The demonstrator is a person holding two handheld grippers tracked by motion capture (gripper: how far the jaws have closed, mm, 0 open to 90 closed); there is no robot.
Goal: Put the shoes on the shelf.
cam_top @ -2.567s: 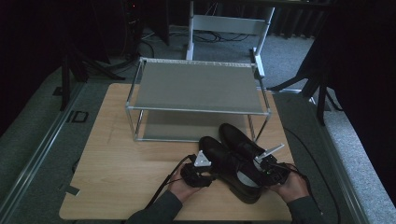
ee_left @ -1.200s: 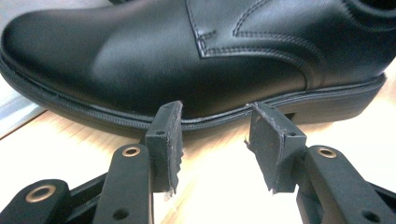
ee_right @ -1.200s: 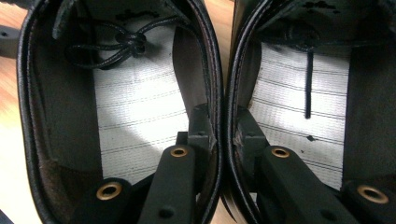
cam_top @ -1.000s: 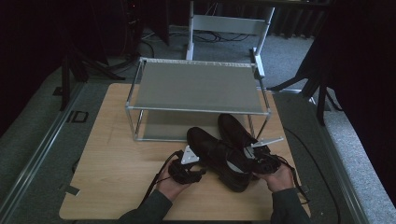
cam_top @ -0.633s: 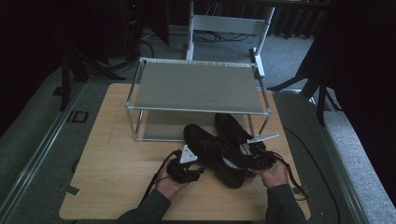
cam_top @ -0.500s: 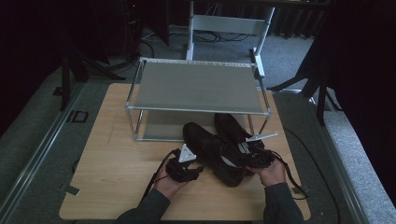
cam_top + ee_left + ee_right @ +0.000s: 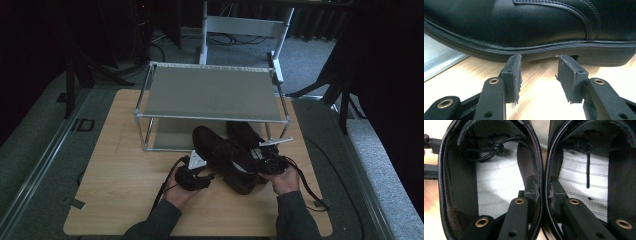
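Note:
Two black leather lace-up shoes (image 7: 222, 156) lie side by side on the wooden table (image 7: 120, 185), toes toward the metal rack (image 7: 210, 92). My right gripper (image 7: 264, 162) is shut on the two adjoining inner walls of the shoes (image 7: 541, 165), one jaw inside each shoe, and so holds the pair together. In the right gripper view the white insoles and the laces show, with the gripper (image 7: 542, 188) at the heel end. My left gripper (image 7: 207, 175) stands open low over the table. Its fingertips (image 7: 514, 67) sit right at the sole edge of the left shoe (image 7: 524, 27), with nothing between them.
The rack has a grey top shelf and a lower shelf (image 7: 172, 135) just behind the shoe toes. A white chair frame (image 7: 245, 25) stands beyond the table. Cables trail from both grippers over the front of the table.
The pair of shoes has slid left and a little toward the rack, carried by my right gripper. My left hand has stayed beside the left shoe's sole.

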